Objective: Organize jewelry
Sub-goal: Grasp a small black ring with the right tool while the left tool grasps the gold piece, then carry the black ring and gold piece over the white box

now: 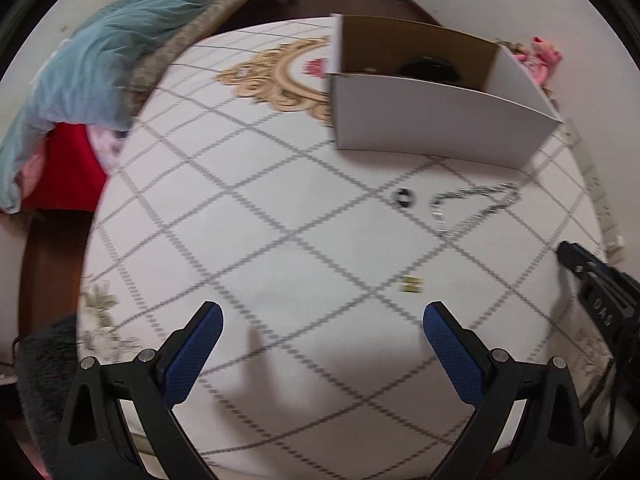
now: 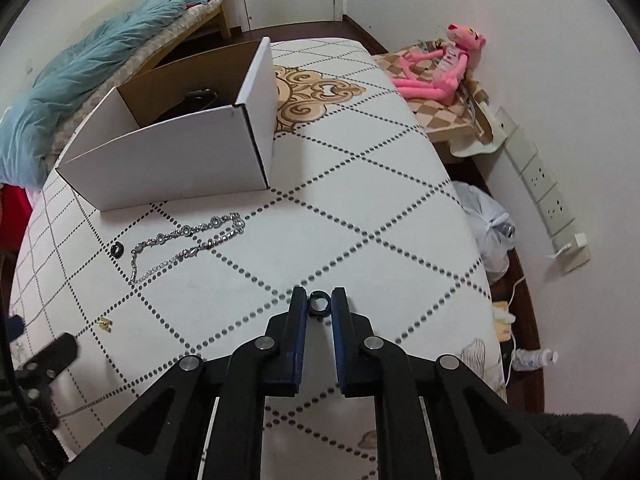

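My right gripper is shut on a small black ring, held between its fingertips above the table. My left gripper is open and empty above the tablecloth. A white cardboard box stands at the back of the table, with dark items inside; it also shows in the right wrist view. In front of it lie a silver chain, also in the right wrist view, a second black ring and a small gold piece.
The table has a white cloth with a dotted diamond pattern. A bed with a blue blanket lies to the left. A pink plush toy, wall sockets and a plastic bag are to the right.
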Motion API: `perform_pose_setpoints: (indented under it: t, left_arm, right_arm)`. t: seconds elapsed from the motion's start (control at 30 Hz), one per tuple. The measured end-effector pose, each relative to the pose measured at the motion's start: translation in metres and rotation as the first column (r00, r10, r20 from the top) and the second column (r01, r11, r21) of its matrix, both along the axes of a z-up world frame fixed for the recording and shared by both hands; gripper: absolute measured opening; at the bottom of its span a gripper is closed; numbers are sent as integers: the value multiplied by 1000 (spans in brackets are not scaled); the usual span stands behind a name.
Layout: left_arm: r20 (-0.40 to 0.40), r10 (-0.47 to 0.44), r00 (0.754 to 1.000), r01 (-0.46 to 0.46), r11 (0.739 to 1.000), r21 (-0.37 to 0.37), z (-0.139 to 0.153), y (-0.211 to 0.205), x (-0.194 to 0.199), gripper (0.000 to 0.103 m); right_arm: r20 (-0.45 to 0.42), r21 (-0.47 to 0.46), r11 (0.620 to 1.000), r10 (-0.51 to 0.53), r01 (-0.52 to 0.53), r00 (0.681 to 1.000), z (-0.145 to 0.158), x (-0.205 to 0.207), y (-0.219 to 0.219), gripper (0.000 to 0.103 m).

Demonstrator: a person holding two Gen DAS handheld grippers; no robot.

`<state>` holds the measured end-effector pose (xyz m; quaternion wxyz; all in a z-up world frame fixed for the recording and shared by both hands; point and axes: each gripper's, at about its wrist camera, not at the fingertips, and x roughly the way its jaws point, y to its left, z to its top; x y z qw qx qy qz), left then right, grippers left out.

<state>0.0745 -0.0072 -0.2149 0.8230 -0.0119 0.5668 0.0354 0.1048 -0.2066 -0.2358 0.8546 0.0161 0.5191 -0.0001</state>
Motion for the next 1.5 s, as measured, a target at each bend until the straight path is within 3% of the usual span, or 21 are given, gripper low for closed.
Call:
perform_pose_setpoints:
  t: [0.17, 0.2, 0.27, 0.4, 0.6, 0.93, 1.03, 1.13, 1.3, 1.5]
  left_arm:
    - [-2, -50, 999, 50, 998, -25, -7, -22, 6, 69]
    - [-4, -58, 998, 58, 998, -27, -9, -25, 7, 67]
    - [-5, -71, 997, 71, 997, -28, -12, -30, 9, 49]
    - [9, -88, 996, 89, 995, -36, -11, -34, 10, 37]
    - [25, -113, 993, 114, 993, -39, -7, -43, 10, 11]
    - [49, -120, 992, 124, 989, -80, 1, -34, 10, 9]
    - [78, -118, 990, 126, 985, -114, 22, -30, 12, 9]
    - [136, -125, 983, 145, 977, -153, 61, -26, 25, 9]
    - [187, -138, 973, 174, 967, -188, 106, -15, 77, 9]
    - [125, -152, 980, 174, 967, -188, 102, -1, 146, 9]
  right_arm:
    - [6, 16, 999, -33, 33, 999, 6, -9, -11, 13]
    - [6, 15, 999, -39, 39, 999, 8, -11, -13, 13]
    - [6, 18, 999, -49, 48, 999, 9, -12, -17, 13]
    - [5, 15, 998, -59, 59, 998, 10, -14, -22, 13]
    - [2, 15, 998, -68, 68, 998, 9, -13, -24, 13]
    - [26, 45, 997, -61, 60, 998, 24, -16, -22, 13]
    - [47, 82, 995, -53, 49, 998, 41, -15, -19, 13]
    - [74, 130, 991, -28, 18, 997, 63, -5, -14, 13]
    - [103, 220, 974, 39, -61, 994, 100, 44, 0, 13]
    - [-1, 269, 957, 115, -111, 993, 99, 129, 21, 13]
